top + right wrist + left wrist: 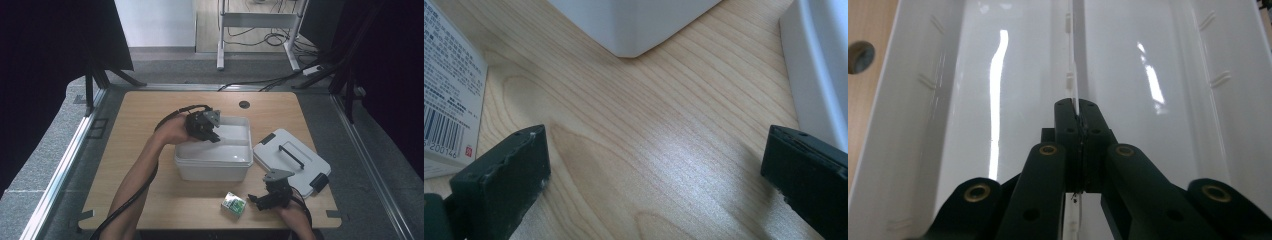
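Observation:
A white plastic bin (212, 167) stands open at the table's middle, and a thin white divider (1076, 55) runs along its inside. My left gripper (215, 137) reaches into the bin from its left rim. In the left gripper view its jaws (1078, 107) are pressed together on the divider's top edge. My right gripper (256, 200) rests low near the table's front edge, with its jaws (654, 165) wide open over bare wood. A small green and white box (233, 205) lies just left of it, with its barcode side (446, 105) beside the left jaw.
The bin's white lid (291, 159) with a dark handle lies flat to the right of the bin, and its edge (819, 65) is close to my right jaw. A cable hole (244, 104) sits in the tabletop behind the bin. The bin's corner (634, 25) is ahead of the right gripper.

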A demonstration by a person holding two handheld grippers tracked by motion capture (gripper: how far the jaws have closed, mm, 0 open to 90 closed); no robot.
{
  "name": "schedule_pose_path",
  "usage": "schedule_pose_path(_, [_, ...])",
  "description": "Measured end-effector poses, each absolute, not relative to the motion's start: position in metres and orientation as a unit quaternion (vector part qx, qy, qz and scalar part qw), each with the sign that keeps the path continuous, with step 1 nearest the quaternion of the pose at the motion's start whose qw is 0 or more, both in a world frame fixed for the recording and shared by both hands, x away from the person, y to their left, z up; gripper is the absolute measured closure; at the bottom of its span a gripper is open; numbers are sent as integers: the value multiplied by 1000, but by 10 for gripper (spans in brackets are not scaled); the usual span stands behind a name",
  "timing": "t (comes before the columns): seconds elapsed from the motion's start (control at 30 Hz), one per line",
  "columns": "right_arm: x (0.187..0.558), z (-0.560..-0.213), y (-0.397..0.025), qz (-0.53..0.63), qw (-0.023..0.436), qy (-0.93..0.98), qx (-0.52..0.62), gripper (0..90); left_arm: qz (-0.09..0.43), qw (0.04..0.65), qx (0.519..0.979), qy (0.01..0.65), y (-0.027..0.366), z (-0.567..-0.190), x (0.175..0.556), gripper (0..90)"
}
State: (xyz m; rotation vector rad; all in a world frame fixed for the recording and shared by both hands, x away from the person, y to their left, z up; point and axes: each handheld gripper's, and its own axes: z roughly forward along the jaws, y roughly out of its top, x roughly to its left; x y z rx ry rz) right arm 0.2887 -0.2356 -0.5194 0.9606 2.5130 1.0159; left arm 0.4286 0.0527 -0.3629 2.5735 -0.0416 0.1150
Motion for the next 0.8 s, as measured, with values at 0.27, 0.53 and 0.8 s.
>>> schedule_pose_path(0.27, [289,-519,-236,350,133,866,332,0,55,303,951,-15,54,-340,420,888])
schedule_pose_path(0.53, [289,-519,-236,350,133,866,333,0,73,291,954,11,68,-331,419,888])
schedule_pose_path(0.8, [289,-519,-236,350,133,866,332,0,89,279,954,59,92,-325,420,887])
